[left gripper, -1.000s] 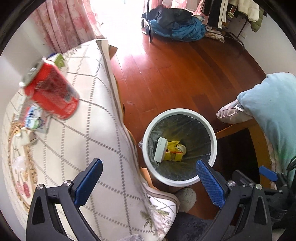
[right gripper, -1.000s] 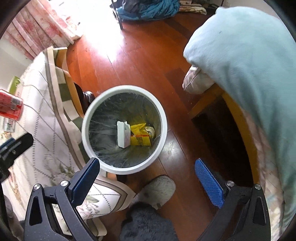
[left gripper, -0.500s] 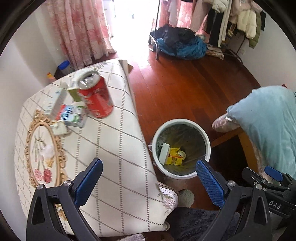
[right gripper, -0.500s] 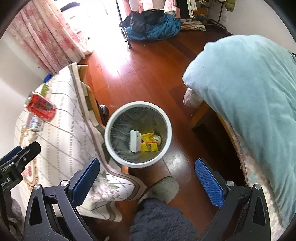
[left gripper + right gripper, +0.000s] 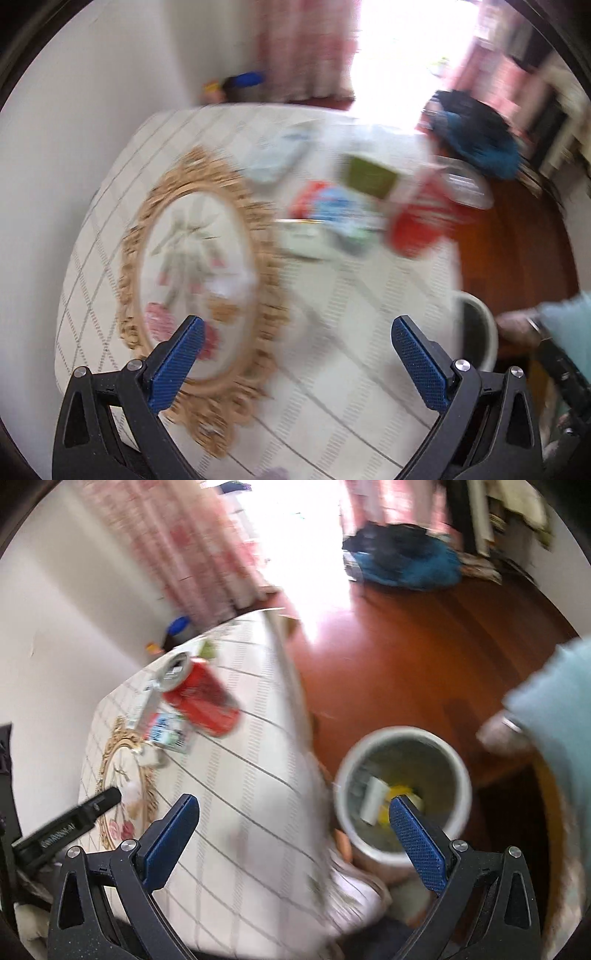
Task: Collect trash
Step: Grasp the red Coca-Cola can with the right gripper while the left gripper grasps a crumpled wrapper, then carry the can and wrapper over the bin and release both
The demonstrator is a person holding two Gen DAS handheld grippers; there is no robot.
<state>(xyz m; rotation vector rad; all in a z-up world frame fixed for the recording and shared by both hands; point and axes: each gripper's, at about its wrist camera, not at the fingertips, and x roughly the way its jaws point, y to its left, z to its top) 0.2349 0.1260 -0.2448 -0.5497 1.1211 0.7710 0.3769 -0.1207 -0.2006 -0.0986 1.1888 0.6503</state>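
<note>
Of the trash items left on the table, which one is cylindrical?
The red metal drink can, standing nearest the table's floor-side edge; the items beside it are flat cartons and wrappers.

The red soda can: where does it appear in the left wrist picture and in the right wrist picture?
Left wrist: the red soda can is right of centre, blurred, near the table's right edge.
Right wrist: it is upper left, on the tablecloth.
Shared landmark: the white trash bin on the floor, right of the table.
</note>
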